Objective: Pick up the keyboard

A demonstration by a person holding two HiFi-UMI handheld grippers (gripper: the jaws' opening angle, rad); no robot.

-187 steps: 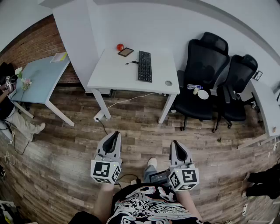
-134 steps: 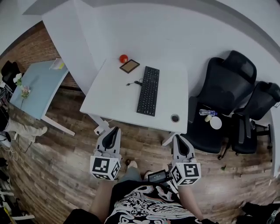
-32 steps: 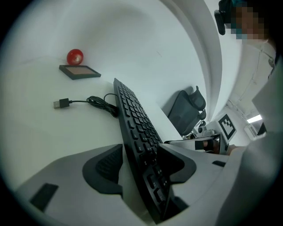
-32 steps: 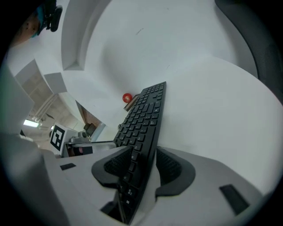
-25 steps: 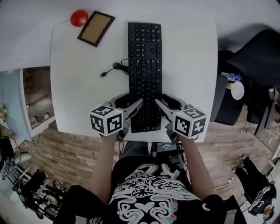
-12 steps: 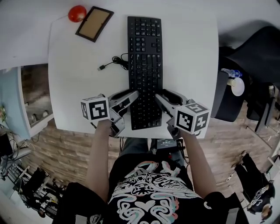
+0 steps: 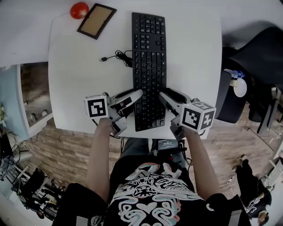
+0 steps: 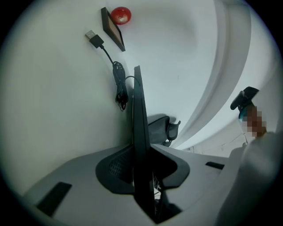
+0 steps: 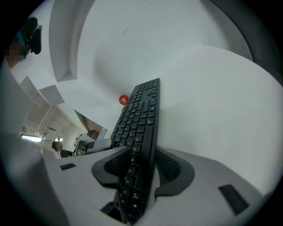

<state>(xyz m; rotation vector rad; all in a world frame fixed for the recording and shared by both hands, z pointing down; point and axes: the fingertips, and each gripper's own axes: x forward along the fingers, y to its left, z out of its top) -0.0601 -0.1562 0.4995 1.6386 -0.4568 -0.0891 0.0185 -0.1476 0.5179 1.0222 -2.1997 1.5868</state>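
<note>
A long black keyboard (image 7: 149, 57) lies lengthwise on the white table (image 7: 75, 79), its near end at the table's front edge. My left gripper (image 7: 137, 93) is rolled on its side at the keyboard's near left edge. In the left gripper view the keyboard (image 8: 137, 101) shows edge-on between the pads of the left gripper (image 8: 140, 163); the jaws have just been closing and now pinch that edge. My right gripper (image 7: 162, 95) holds the near right edge. In the right gripper view the keyboard (image 9: 141, 110) runs between the pads of the right gripper (image 9: 140, 163), which press on it.
A coiled USB cable (image 7: 116, 56) lies left of the keyboard. A brown framed panel (image 7: 96, 21) and a red ball (image 7: 79, 9) sit at the table's far left. Black office chairs (image 7: 261, 53) stand to the right, with a bottle (image 7: 234, 75) and a white cup (image 7: 240, 87).
The left gripper rolled onto its side, its marker cube turning, and its jaws closed on the keyboard's left edge. The right gripper stayed where it was.
</note>
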